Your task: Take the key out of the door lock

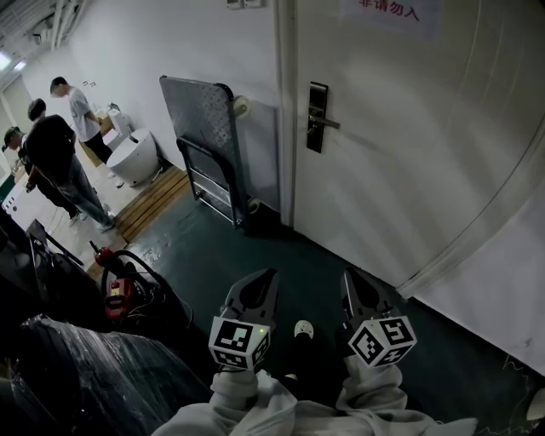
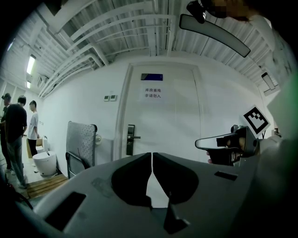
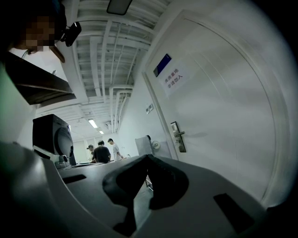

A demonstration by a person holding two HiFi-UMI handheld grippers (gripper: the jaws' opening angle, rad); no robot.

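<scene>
Presently left tongs (image 1: 265, 276) and right tongs (image 1: 350, 278), both clenched on nothing, point level toward the door lock (image 1: 317, 117) well ahead, likely staged for approach; key indiscernible.

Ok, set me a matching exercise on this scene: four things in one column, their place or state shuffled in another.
1. door handle
2. folded trolley
3. paper notice
4. left tongs

A. shut, empty
B. at the top of the door
C. leaning on the wall beside the door
D. near the door's left edge

Pairs: 1-D, 2-C, 3-B, 4-A
</scene>
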